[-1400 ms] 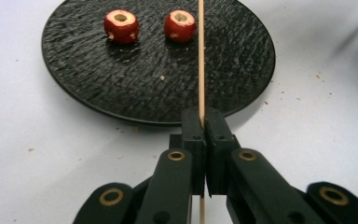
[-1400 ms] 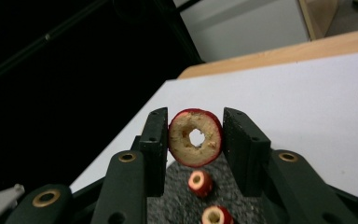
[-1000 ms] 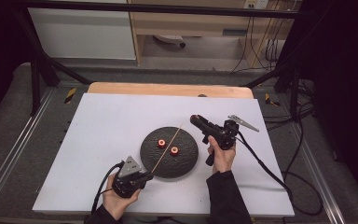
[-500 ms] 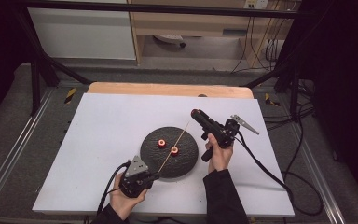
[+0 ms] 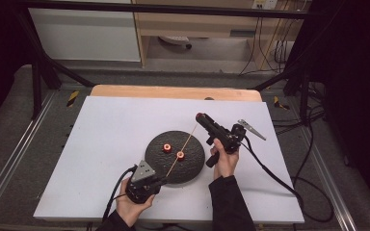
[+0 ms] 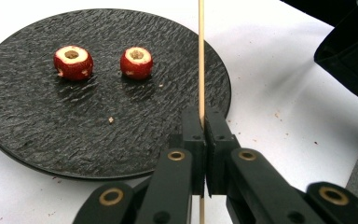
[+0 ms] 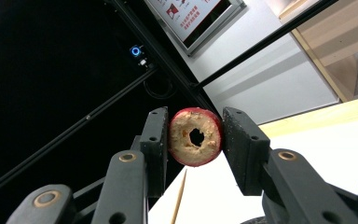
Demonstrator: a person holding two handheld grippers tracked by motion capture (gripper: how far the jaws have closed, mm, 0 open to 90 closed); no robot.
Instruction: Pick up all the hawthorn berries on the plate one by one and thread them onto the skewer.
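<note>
While threading: left tongs (image 6: 204, 140) clamped tight on wooden skewer (image 6: 201, 60), slanted over black plate (image 6: 37, 135); right tongs (image 7: 196, 135) pinching cored red fruit (image 7: 196, 136) aloft, hole facing skewer tip.

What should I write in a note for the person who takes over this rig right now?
Left gripper: shut on the thin wooden skewer, which slants over the round black slate plate.
Right gripper: shut on a red cored fruit piece with a centre hole, raised near the skewer's tip.
On the plate: two more red cored fruit pieces, side by side.
Done: skewer and one piece are picked up.
Left: nothing is threaded yet; probably thread the held piece, then the other two.
</note>
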